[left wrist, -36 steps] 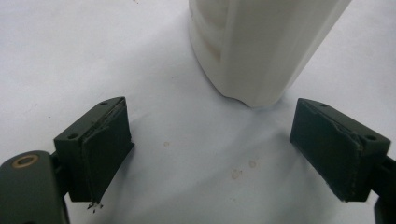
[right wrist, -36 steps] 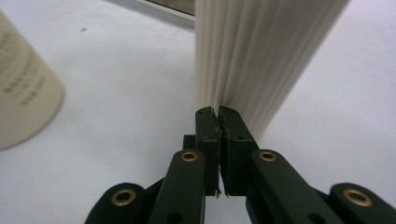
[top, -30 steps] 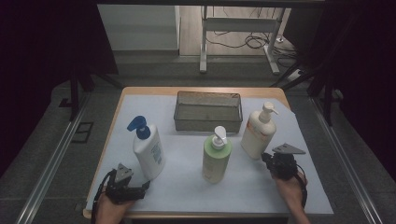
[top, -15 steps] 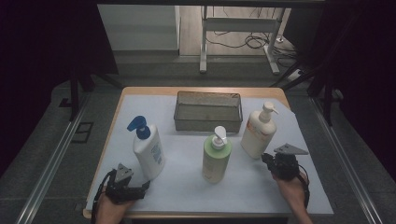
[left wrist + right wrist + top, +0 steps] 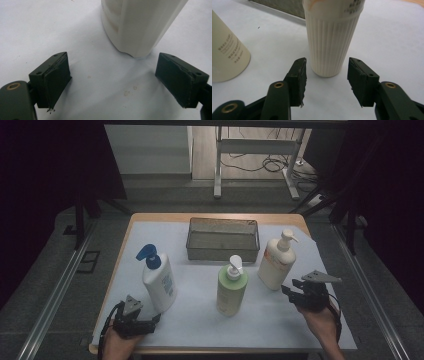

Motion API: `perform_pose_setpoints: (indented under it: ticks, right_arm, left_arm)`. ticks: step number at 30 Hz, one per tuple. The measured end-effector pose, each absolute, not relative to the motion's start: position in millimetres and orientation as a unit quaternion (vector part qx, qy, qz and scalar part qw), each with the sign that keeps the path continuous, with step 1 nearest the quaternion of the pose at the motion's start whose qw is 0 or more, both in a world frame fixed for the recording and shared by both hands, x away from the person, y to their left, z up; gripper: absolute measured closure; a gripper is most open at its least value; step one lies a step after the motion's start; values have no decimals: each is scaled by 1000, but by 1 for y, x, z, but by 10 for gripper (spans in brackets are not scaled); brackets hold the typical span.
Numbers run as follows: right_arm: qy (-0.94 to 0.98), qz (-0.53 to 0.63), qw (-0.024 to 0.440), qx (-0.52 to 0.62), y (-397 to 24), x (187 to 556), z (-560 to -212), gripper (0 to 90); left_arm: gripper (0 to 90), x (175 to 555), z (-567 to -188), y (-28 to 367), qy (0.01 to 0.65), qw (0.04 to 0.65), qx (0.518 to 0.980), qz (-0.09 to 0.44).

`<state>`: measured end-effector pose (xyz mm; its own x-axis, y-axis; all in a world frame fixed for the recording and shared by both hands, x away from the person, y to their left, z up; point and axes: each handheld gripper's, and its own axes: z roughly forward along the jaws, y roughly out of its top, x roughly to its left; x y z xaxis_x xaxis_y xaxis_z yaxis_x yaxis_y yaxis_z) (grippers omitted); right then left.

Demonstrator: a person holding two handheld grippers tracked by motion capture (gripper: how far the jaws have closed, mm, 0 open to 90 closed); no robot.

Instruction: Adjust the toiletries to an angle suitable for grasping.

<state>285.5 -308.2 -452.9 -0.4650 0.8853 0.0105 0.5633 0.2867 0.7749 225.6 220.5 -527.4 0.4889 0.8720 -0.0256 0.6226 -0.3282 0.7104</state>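
Three pump bottles stand on the white mat (image 5: 200, 315): a white one with a blue pump (image 5: 159, 285), a green one (image 5: 232, 290) and a cream ribbed one (image 5: 275, 265). My left gripper (image 5: 154, 318) rests at the mat's front left, just in front of the white bottle. Its jaws are open wide (image 5: 113, 62), with the bottle's base (image 5: 140, 25) just beyond them. My right gripper (image 5: 288, 292) hovers right of the cream bottle. Its jaws (image 5: 327, 65) have just been opening and hold nothing. The cream bottle (image 5: 332, 37) stands right ahead of the gap, untouched.
A metal mesh basket (image 5: 223, 251) sits at the back middle of the mat. The green bottle (image 5: 227, 57) stands left of the cream one in the right gripper view. Desk legs and cables lie on the floor beyond the table.
My right gripper has lifted slightly and its jaws stand wider apart than before. The left gripper and the bottles have not moved.
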Motion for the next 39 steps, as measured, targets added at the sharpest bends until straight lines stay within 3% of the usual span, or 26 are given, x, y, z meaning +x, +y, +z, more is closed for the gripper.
perform_pose_setpoints:
  ticks: [20, 39]
  right_arm:
    - [767, 385, 212, 467, -300, 321, -426, 301]
    - [769, 391, 209, 461, -280, 353, -415, 309]
  left_arm:
    - [120, 226, -527, 220, 471, 338, 794, 184]
    - [120, 226, -527, 220, 471, 338, 794, 183]
